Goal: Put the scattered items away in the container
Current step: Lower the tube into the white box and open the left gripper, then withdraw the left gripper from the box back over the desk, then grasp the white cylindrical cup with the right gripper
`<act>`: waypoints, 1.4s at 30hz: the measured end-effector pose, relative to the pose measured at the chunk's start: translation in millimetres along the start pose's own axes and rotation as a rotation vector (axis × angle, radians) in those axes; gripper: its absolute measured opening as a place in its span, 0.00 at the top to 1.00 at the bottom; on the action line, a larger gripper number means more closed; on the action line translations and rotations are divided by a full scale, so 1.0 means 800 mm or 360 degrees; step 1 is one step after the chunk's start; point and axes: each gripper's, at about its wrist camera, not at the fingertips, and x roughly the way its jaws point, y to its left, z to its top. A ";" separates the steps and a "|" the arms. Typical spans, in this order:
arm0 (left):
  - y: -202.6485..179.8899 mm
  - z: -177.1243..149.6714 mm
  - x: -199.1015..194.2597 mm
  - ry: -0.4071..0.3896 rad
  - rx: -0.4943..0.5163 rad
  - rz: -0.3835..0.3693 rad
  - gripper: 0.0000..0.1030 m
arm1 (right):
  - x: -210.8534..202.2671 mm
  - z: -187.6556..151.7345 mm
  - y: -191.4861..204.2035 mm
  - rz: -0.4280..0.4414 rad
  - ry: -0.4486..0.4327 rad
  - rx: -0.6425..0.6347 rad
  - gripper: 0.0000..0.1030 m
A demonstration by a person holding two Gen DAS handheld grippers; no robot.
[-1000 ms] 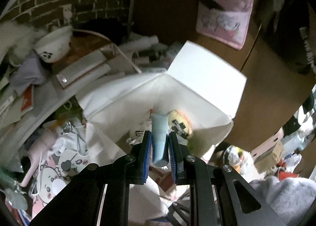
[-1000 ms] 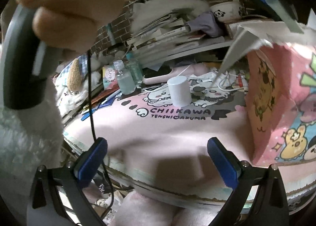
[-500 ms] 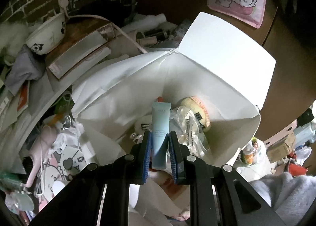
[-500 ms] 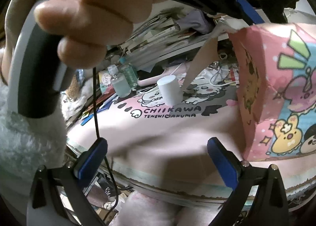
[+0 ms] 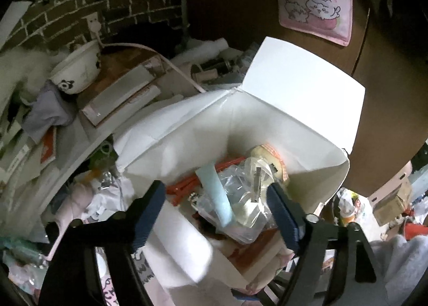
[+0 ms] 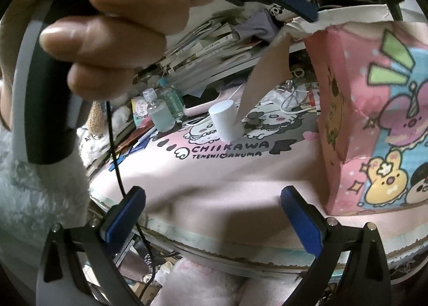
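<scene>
My left gripper [image 5: 216, 207] hangs open over the mouth of the white-lined box [image 5: 302, 108]. A pale blue tube [image 5: 215, 193] lies free between the spread fingers, resting on clear plastic wrap [image 5: 240, 199] beside an orange cord [image 5: 187, 185] and a tape roll [image 5: 270, 156]. In the right wrist view the same box shows its pink cartoon outside [image 6: 374, 129] at the right. My right gripper [image 6: 214, 217] is open and empty, low over the pink desk mat [image 6: 214, 172]. A white cylinder [image 6: 226, 120] and two small bottles [image 6: 160, 113] stand on the mat farther back.
A hand [image 6: 115, 22] gripping the left tool's handle fills the upper left of the right wrist view, its cable [image 6: 115, 151] dangling down. Stacked papers and books [image 6: 214, 46] crowd the back. A panda bowl [image 5: 75, 73] and a flat box [image 5: 120, 92] sit left of the container.
The left gripper has opened and let go of the pale blue tube, which now lies tilted inside the box. The right gripper stays open and has shifted only slightly.
</scene>
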 end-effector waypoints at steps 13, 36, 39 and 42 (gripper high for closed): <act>0.027 -0.039 -0.081 -0.0325 -0.0155 0.0189 0.14 | 0.006 -0.002 0.005 -0.0023 0.0016 -0.0020 0.02; 0.162 -0.287 -0.162 -0.0804 -0.1006 0.0791 0.05 | 0.065 -0.013 0.084 -0.0202 0.0123 -0.0368 0.02; 0.169 -0.307 -0.173 -0.0855 -0.1058 0.0871 0.05 | 0.077 -0.008 0.099 -0.0265 0.0134 -0.0419 0.02; 0.172 -0.327 -0.189 -0.0945 -0.1082 0.0890 0.05 | 0.090 -0.001 0.110 -0.0291 0.0167 -0.0451 0.02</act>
